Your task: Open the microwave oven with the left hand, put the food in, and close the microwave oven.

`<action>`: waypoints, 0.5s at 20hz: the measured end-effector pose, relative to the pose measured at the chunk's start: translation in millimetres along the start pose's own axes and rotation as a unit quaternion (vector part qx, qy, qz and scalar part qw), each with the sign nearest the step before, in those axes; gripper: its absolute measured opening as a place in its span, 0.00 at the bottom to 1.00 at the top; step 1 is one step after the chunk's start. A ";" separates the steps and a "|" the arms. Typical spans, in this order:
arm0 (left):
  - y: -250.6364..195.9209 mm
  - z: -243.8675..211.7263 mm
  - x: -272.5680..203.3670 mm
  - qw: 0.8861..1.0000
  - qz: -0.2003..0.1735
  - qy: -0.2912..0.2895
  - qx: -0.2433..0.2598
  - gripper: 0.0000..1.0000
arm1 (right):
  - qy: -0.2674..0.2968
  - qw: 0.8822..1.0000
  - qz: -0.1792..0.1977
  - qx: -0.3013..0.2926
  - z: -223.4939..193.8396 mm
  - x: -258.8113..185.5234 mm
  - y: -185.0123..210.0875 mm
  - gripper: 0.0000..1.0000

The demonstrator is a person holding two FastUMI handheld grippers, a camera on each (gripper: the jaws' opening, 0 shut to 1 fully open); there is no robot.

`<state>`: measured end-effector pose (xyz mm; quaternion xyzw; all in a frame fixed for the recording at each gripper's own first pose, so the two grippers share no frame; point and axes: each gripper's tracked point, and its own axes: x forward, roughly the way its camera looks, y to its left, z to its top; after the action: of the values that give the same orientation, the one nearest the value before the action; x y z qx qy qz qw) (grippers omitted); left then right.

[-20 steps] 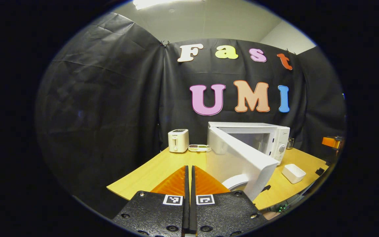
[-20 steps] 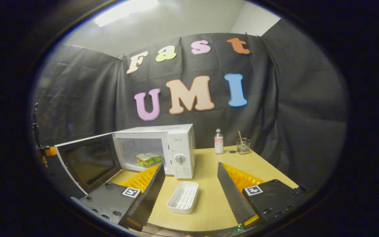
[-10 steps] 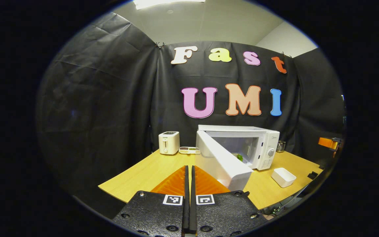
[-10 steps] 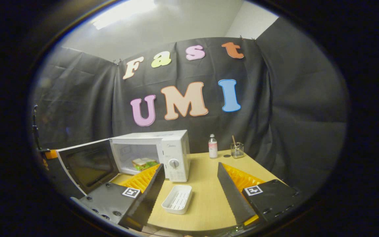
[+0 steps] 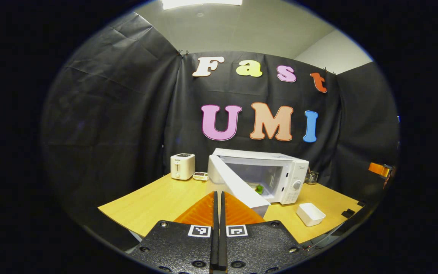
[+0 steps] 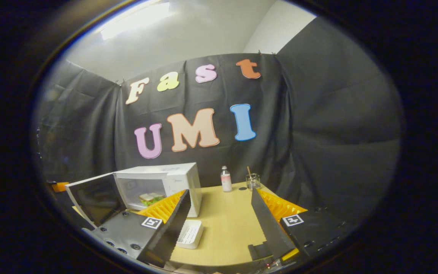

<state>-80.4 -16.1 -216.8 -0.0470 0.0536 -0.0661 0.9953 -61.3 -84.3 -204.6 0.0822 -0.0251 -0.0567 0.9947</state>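
Both grippers have drawn back from the microwave [image 5: 259,177]; its door [image 5: 238,186] hangs half open, sandwich [image 6: 148,198] inside. Left gripper [image 5: 219,217] is closed and empty, right gripper [image 6: 219,220] spread wide and empty, so closing the door likely remains.

- Microwave oven [image 5: 276,179]: a small brand mark sits above its control panel, too small to read.
- Toaster [image 5: 182,166], left of the microwave oven: its front label is illegible.
- Bottle [image 6: 225,179], right of the microwave oven: its label is unreadable.
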 end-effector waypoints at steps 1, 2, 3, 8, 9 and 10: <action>-8.3 -1.0 2.2 1.000 -0.006 0.000 -0.001 0.02 | -0.004 1.000 -0.005 0.006 2.7 -1.4 -5.5 0.92; -17.3 -0.8 5.1 1.000 -0.012 0.000 -0.003 0.02 | -0.007 1.000 -0.009 0.012 5.1 -2.4 -10.0 0.92; -26.7 -1.0 6.4 1.000 -0.017 0.000 -0.005 0.01 | -0.010 1.000 -0.012 0.016 6.2 -4.0 -14.2 0.92; -75.8 -1.1 20.9 0.999 -0.050 -0.003 0.000 0.00 | -0.011 1.000 -0.013 0.012 6.6 -6.0 -17.9 0.92; -85.7 -3.5 24.7 0.998 -0.057 -0.001 0.002 0.01 | -0.010 1.000 -0.008 0.012 5.5 -5.1 -13.8 0.92; -94.8 -4.4 29.0 0.998 -0.063 0.000 0.003 0.00 | -0.007 1.000 -0.004 0.011 3.7 -4.2 -10.5 0.92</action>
<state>-64.3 -114.0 -214.5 -0.0475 0.0508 -0.1290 0.9892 -66.8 -94.7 -202.8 0.0930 -0.0326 -0.0605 0.9933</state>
